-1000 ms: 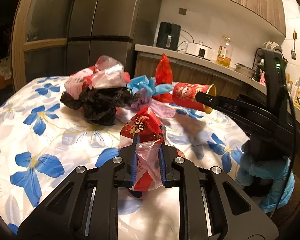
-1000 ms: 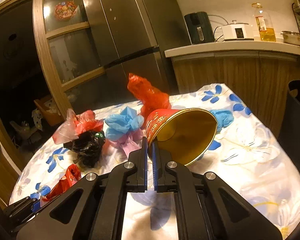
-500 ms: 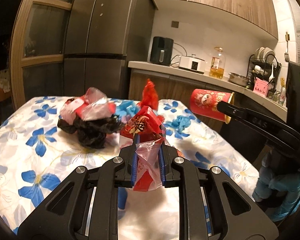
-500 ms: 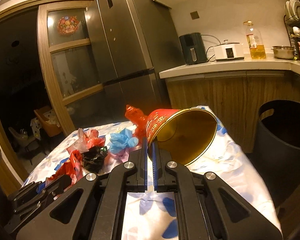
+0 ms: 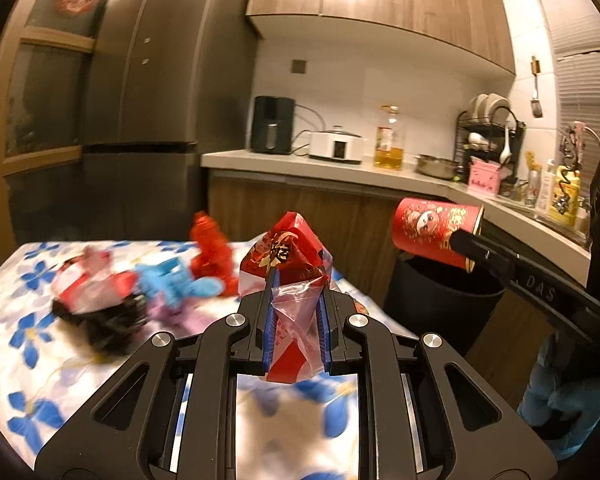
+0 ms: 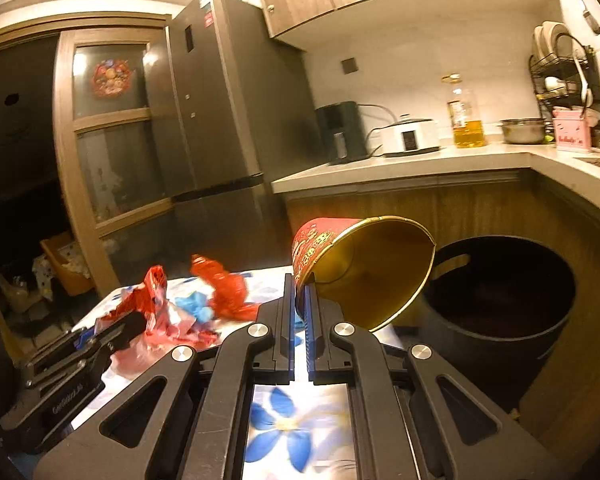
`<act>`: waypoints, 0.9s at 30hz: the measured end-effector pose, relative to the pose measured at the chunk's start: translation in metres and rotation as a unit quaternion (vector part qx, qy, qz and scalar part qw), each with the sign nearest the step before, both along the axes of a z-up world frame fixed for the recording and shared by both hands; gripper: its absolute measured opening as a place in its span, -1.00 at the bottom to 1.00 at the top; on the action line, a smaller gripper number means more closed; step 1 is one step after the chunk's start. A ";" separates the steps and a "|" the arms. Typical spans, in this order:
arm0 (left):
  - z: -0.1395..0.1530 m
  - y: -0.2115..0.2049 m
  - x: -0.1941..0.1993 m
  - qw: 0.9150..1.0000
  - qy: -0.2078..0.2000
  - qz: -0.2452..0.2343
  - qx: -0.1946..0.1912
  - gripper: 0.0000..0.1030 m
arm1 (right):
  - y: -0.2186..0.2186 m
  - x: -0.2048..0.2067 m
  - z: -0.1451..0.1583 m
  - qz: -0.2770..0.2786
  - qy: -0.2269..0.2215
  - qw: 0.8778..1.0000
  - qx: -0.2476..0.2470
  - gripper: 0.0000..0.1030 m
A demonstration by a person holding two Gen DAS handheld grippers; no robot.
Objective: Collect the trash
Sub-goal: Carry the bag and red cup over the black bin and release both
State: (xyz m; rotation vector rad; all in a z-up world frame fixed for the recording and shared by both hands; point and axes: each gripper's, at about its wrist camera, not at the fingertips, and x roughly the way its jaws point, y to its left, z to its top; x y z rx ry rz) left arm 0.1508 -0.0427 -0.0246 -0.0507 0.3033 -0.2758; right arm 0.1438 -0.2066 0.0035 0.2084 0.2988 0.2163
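Bin (image 6: 496, 308) stands right of the table (image 6: 300, 424), before the counter (image 6: 400, 172)

The letters "DAS" are showing in raised relief on the black arm of the right claw (image 5: 466, 242). A large dark Chinese character is showing on the red snack wrapper (image 5: 288, 258) (too crumpled for me to read it surely). Lettering on the red paper cup (image 5: 432, 230) is staying illegible.

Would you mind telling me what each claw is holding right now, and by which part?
Left claw pinches the red snack wrapper at its clear lower end; right claw grips the red paper cup by its rim.
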 end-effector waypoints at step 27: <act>0.012 -0.184 0.085 0.992 -0.034 -0.118 0.011 -0.68 | -0.129 0.020 0.000 -0.139 -0.013 0.990 -0.005 -0.90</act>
